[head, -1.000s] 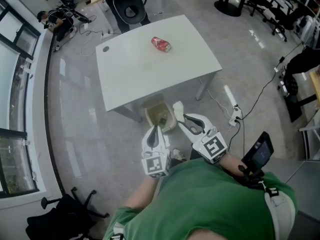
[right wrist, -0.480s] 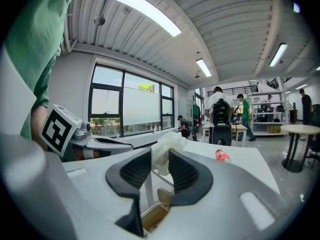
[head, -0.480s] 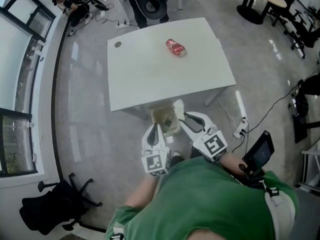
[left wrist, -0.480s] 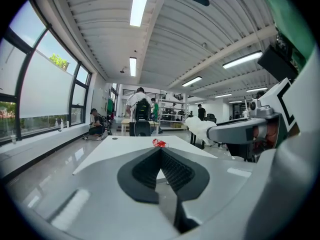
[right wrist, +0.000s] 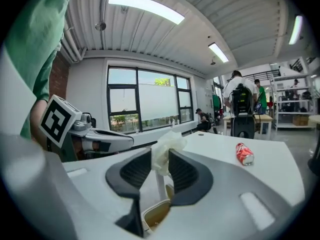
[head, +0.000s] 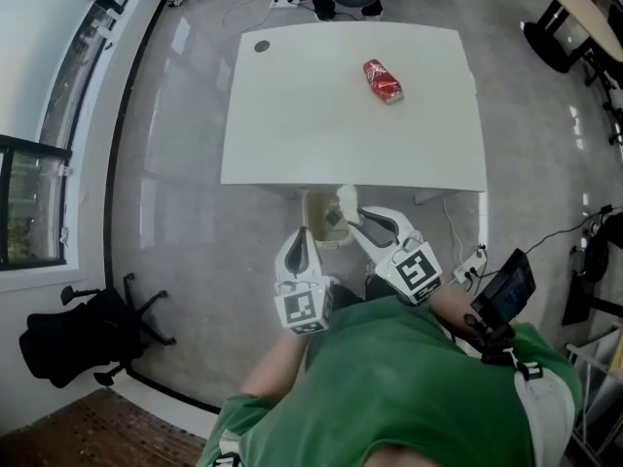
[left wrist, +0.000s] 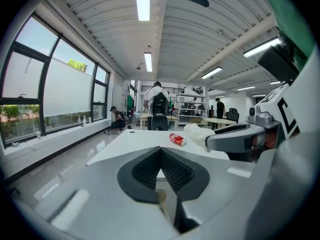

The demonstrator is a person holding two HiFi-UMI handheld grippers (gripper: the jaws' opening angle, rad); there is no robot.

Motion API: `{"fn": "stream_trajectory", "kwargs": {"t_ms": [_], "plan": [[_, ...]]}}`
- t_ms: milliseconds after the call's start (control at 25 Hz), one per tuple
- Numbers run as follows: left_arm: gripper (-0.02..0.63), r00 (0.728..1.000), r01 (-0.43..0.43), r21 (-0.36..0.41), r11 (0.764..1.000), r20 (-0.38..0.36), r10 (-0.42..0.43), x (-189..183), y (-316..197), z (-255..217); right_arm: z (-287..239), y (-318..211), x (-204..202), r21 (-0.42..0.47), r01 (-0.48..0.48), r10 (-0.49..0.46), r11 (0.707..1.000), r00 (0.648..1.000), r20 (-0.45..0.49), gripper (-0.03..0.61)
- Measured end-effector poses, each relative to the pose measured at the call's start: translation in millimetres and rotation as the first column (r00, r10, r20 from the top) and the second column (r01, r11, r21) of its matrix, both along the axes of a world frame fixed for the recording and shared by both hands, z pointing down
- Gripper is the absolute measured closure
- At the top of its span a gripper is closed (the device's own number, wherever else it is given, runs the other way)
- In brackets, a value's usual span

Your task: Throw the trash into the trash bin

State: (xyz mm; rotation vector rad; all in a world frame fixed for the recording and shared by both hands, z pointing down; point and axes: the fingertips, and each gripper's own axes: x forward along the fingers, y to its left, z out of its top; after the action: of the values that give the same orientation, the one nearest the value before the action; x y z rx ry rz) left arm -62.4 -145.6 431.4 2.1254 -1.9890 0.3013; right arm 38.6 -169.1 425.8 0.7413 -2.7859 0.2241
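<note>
Trash-wise, a crumpled white tissue (right wrist: pixel 165 151) was pinched in the partly closed jaws of the right gripper (right wrist: pixel 160 160), just off the white table's (head: pixel 311 125) near edge. The left gripper (left wrist: pixel 161 156) was held there too, closed and empty. The trash bin (head: pixel 311 218) was tucked under that edge. A red can (head: pixel 383 80) was left on the table's far side.

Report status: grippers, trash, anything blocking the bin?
Left gripper shut, empty. Right gripper shut on crumpled white tissue. Trash bin on floor just ahead, at table edge; nothing seen blocking it. Red can on table.
</note>
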Motion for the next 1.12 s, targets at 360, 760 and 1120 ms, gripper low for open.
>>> {"fn": "stream_trajectory", "kwargs": {"t_ms": [360,760,1120], "plan": [[0.609,0.992,0.124,-0.093,0.988,-0.009,-0.125,-27,10,42,45,-3,-35,-0.081,0.148,-0.152,0.986,0.987,-0.048,0.469],[0.609,0.99,0.131,-0.172,0.976,-0.029,-0.138,-53,19,86,100,9,-78,-0.146,0.228,-0.249,0.963,0.956,-0.155,0.469],[0.608,0.988,0.128,-0.26,0.957,-0.051,-0.146,-54,33,148,177,18,-87,-0.213,0.239,-0.286,0.947,0.931,-0.227,0.469]]}}
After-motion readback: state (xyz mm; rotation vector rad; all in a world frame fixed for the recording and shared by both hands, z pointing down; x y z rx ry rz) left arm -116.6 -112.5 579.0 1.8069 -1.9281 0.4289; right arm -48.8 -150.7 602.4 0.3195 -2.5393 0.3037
